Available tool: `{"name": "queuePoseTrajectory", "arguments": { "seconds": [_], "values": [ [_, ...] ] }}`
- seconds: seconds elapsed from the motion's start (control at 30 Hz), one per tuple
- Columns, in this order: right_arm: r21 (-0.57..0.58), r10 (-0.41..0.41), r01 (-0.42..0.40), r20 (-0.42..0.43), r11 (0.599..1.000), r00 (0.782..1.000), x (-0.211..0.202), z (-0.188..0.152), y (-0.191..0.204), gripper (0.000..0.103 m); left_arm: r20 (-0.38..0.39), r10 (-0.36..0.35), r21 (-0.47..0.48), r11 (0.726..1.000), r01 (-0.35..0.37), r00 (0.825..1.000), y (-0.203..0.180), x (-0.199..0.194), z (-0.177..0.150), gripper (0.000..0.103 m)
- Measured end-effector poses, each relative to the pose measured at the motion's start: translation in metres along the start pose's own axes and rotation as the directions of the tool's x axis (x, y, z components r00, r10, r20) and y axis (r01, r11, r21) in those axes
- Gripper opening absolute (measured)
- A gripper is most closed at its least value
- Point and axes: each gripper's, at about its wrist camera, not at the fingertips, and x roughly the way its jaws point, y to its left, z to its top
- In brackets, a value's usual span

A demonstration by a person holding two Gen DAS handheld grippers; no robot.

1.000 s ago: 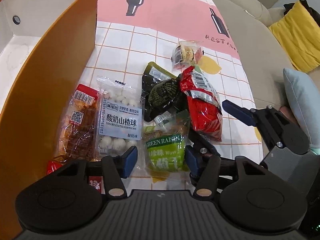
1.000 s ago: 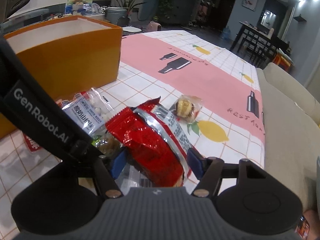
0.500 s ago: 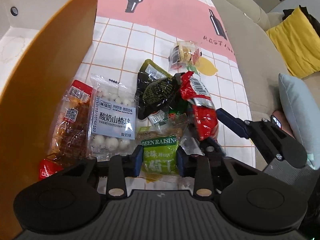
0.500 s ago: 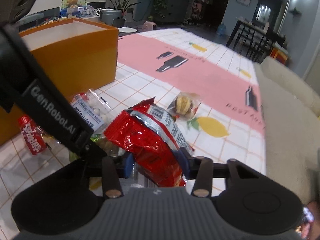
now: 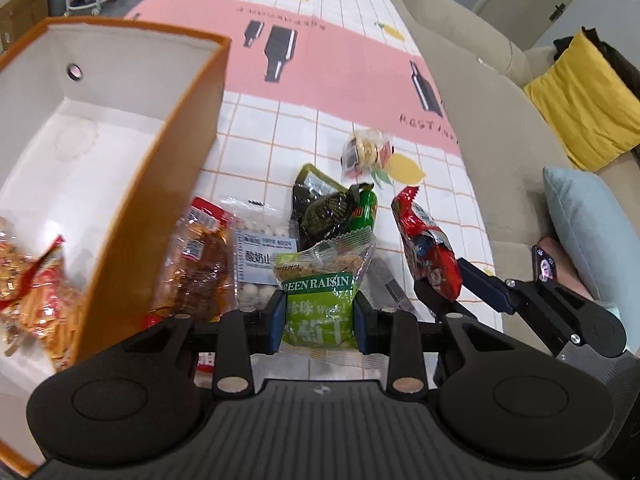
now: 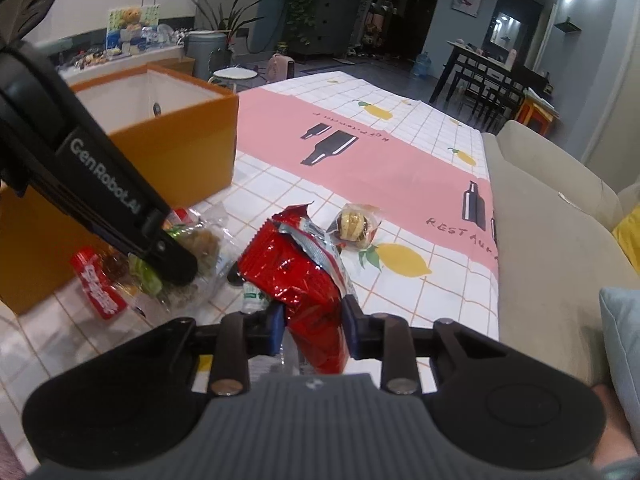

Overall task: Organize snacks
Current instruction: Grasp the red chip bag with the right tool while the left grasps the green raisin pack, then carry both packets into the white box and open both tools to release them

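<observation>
Gripping the raisin bag [image 5: 320, 300], the left gripper [image 5: 320, 322]; right gripper [image 6: 313, 326], jaws just closed, clamps the red packet [image 6: 304, 276].

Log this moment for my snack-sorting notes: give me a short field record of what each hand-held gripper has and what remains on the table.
left hand-held gripper: shut on the green raisin packet, lifted off the pile
right hand-held gripper: jaws just closed on the red foil packet
orange box: open, one orange-red snack bag inside
still on tablecloth: brown snack pack, yogurt hawthorn ball pack, dark green packet, clear-wrapped round pastry
</observation>
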Motion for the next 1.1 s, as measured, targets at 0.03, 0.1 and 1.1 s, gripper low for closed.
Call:
{"name": "queuePoseTrajectory", "arguments": {
  "seconds": [0.03, 0.1, 1.1],
  "values": [
    [0.011, 0.002, -0.002, 0.003, 1.0, 1.0, -0.004, 0.002, 0.0, 0.026, 0.009, 0.0, 0.004, 1.0, 0.0, 1.0, 0.0, -0.005, -0.001, 0.037],
    [0.03, 0.002, -0.002, 0.009, 1.0, 1.0, -0.013, 0.006, 0.001, 0.026, 0.032, 0.003, 0.018, 1.0, -0.003, 0.999, -0.002, -0.016, -0.001, 0.037],
    [0.062, 0.237, -0.254, 0.197, 0.965, 0.951, -0.104, 0.103, 0.075, 0.022, 0.274, 0.122, 0.129, 0.978, -0.163, 0.954, 0.069, -0.157, 0.012, 0.037]
  ]
}}
